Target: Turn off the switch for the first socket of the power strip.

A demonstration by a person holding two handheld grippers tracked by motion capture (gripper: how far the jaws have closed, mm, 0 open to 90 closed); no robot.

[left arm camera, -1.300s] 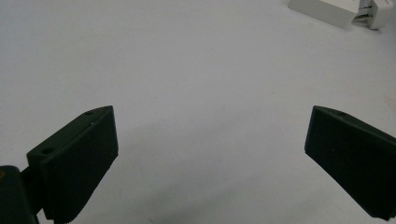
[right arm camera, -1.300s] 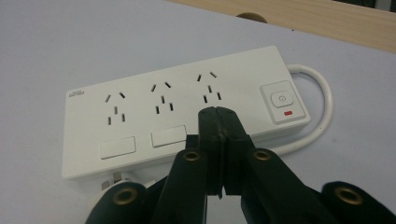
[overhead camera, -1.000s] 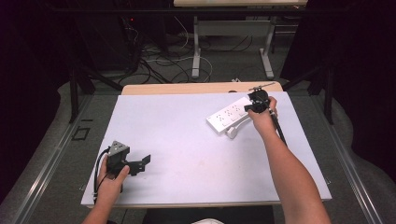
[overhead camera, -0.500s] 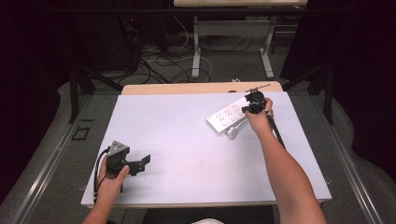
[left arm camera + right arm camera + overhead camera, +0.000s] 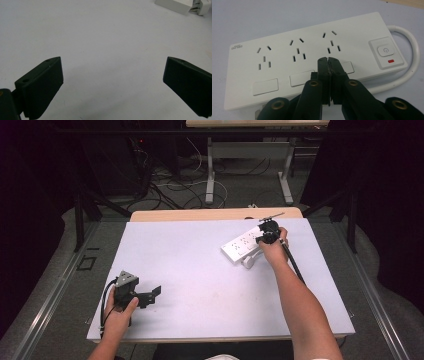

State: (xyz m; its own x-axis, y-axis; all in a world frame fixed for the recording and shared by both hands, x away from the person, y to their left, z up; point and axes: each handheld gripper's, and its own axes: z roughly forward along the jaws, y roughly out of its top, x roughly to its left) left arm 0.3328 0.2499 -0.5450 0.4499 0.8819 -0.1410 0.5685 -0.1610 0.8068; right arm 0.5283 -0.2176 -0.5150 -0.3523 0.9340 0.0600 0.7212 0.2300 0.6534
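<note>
Since a sec ago your right claw (image 5: 328, 60) edged a bit toward the far end of the power strip (image 5: 243, 245), jaws pressed together w/ nothing between them, tips over the strip's face near the 3rd socket. Looked like you were lining up a poke at the power button (image 5: 385, 51), not a grab. The strip sat at the far right of the worktop (image 5: 200, 265): smooth white plastic, flat rectangular slab, 3 socket groups, thick rubbery white cord (image 5: 412, 50). Your left claw (image 5: 150, 295) hadn't moved, jaws spread wide over bare matte worktop near the front-left.
</note>
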